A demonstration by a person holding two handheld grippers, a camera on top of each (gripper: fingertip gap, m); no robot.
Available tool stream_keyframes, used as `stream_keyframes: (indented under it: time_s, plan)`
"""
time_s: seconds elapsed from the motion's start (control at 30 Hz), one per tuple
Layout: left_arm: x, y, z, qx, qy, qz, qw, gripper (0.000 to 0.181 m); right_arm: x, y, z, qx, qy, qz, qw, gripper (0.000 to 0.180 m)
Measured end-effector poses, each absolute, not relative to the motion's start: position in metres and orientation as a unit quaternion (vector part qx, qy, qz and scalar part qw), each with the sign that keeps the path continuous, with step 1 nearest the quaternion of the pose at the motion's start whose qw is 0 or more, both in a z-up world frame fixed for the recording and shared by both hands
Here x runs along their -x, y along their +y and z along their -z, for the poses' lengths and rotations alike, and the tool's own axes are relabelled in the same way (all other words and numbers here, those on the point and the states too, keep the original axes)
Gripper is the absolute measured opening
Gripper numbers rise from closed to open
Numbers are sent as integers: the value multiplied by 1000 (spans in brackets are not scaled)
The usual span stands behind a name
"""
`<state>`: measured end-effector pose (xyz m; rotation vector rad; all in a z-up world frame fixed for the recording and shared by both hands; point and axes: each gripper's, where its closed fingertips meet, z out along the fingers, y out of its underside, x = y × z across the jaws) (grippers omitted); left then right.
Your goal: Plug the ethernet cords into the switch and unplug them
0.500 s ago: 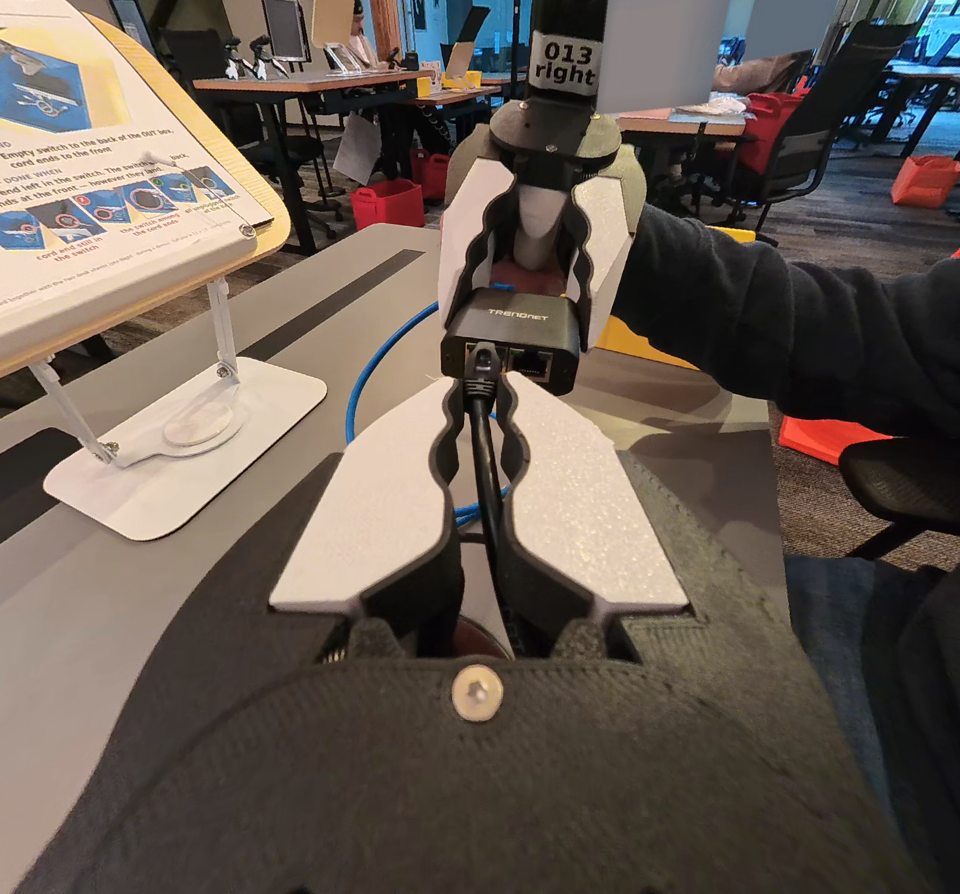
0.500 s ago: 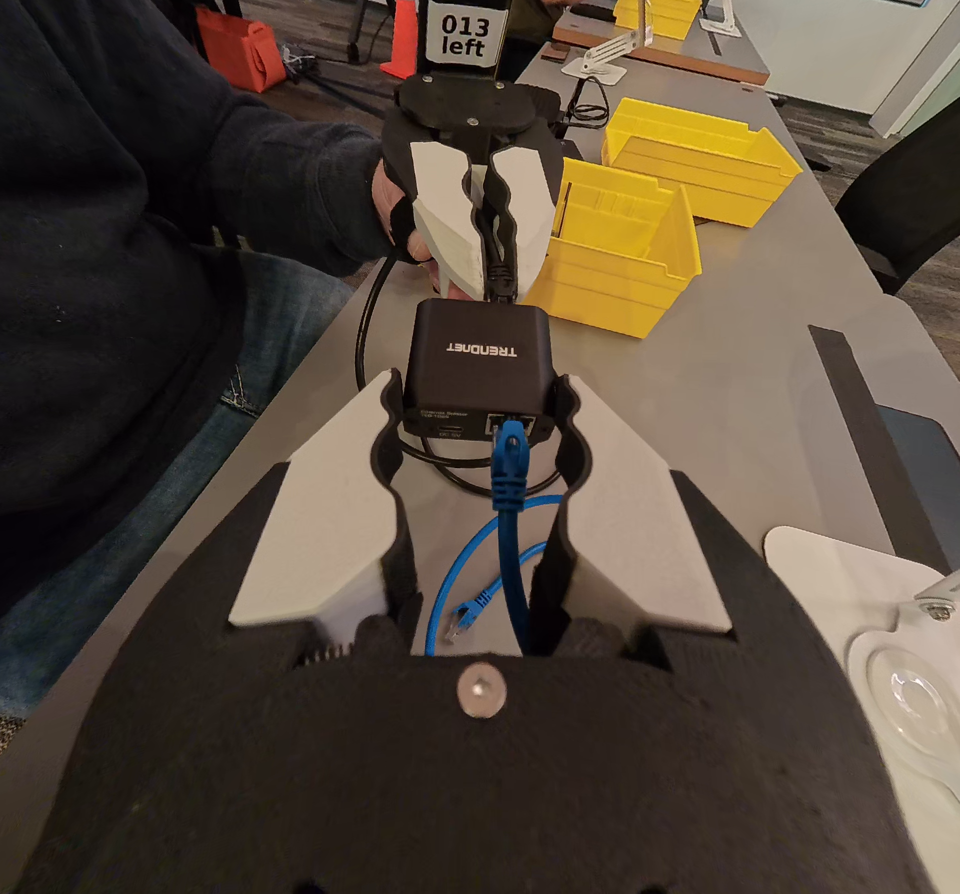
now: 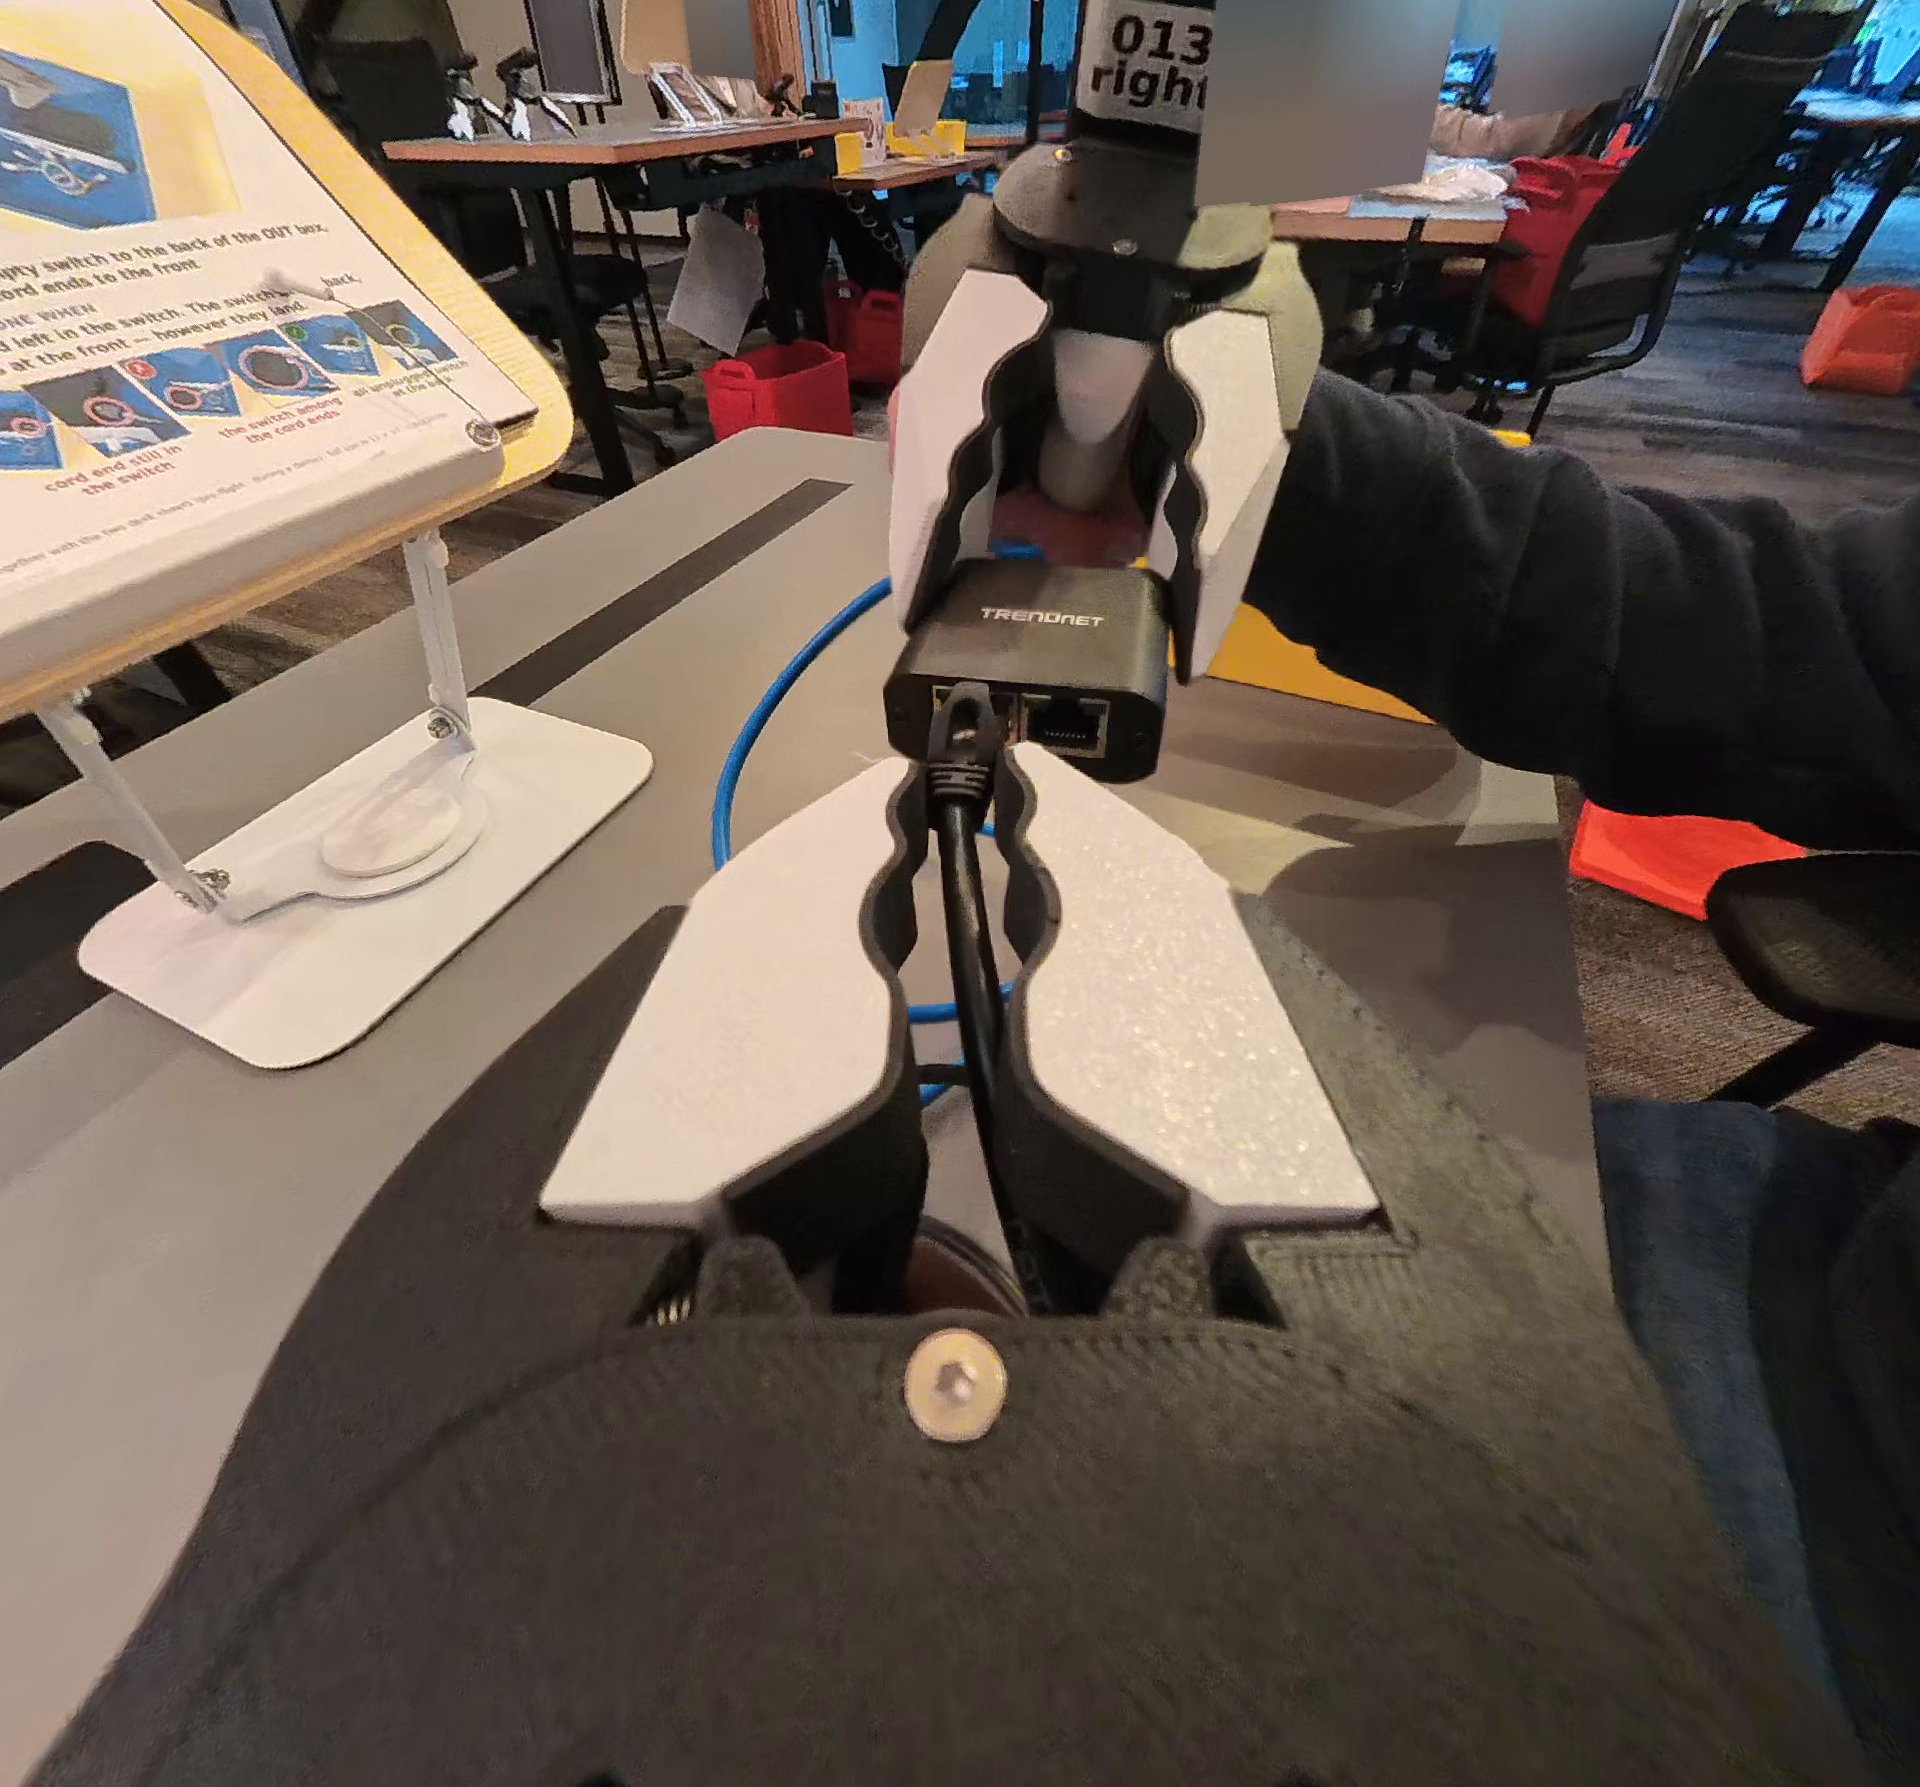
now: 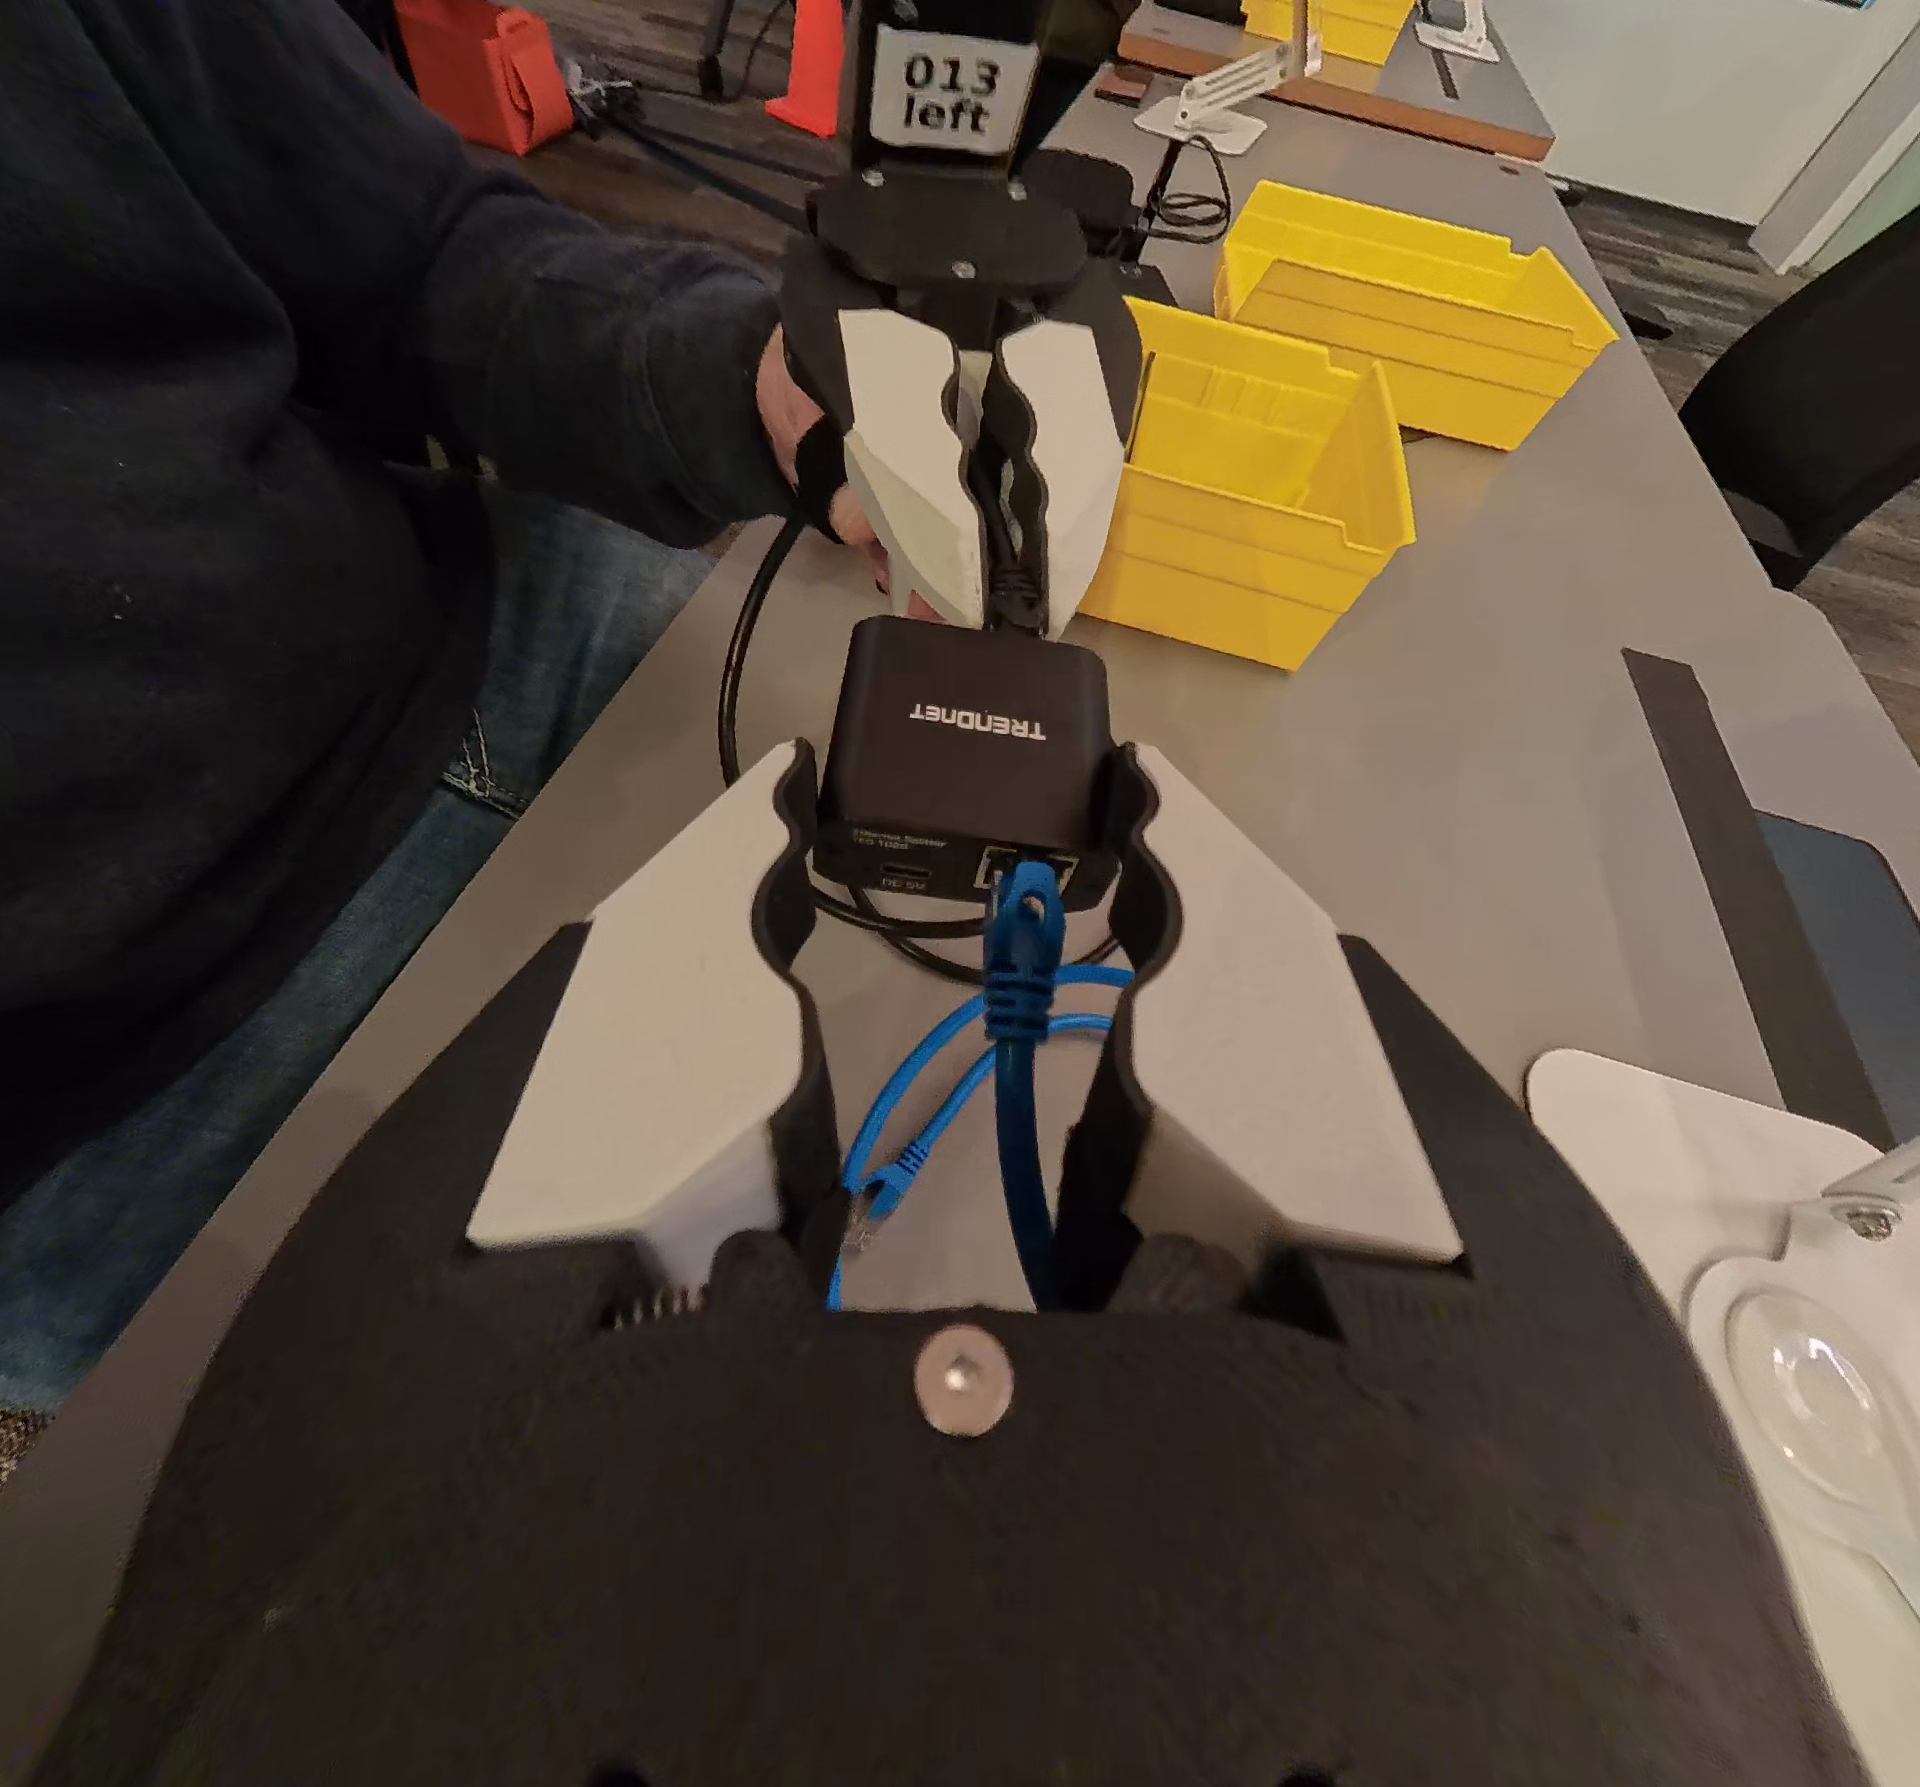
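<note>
1. Looking along the left gripper in the left wrist view: its two white fingers are drawn narrow around the black cord, just behind the cord's plug boot.
2. The black cord's plug sits at the left-hand port of the switch; whether it is fully seated is hard to tell, as the boot covers the port mouth. The right-hand port of the same face shows as an open socket.
3. The switch, a small black box, is held above the grey table at the far end of the left gripper, clamped by its two sides in the right gripper, which comes in from the far side. A dark sleeve reaches to it from the right.
4. A blue cord curves down behind the switch. On the left stands a white stand bearing an instruction sheet.
5. In the right wrist view, the right gripper grips the switch between its fingers, one on each side wall.
6. The blue cord is plugged into a port on the near face of the switch; its other plug lies loose on the table below.
7. At the far face, the left gripper closes on the black cord, which loops down on the left.
8. Two yellow bins stand on the table on the far right.
</note>
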<state>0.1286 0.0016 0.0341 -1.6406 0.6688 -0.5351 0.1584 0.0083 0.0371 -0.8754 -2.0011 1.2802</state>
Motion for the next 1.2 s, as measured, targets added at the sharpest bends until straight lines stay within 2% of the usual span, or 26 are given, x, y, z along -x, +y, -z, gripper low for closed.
stream_keyframes:
  time_s: [0.3, 0.47, 0.5, 0.63, 0.97, 1.07, 1.2]
  plan:
    - [-124, -2, -48, 705, 295, 200, 614, 12, -157, 15, -42, 368, -720, -489, 328, 53]
    - [-133, -5, -60, 692, 295, 201, 628, 12, -155, 20, -27, 402, -718, -476, 311, 88]
    - [-135, -5, -63, 689, 296, 202, 630, 12, -155, 18, -28, 401, -715, -481, 312, 89]
    - [-144, -5, -71, 679, 300, 204, 638, 12, -153, 1, -31, 368, -726, -491, 311, 67]
    - [-142, -3, -72, 680, 286, 224, 637, 13, -152, 3, -36, 379, -715, -485, 331, 65]
    - [-130, 2, -74, 691, 266, 202, 641, 37, -153, 9, -33, 389, -714, -479, 332, 64]
    - [-119, -1, -80, 695, 268, 168, 646, 41, -155, 13, -30, 394, -710, -480, 332, 64]
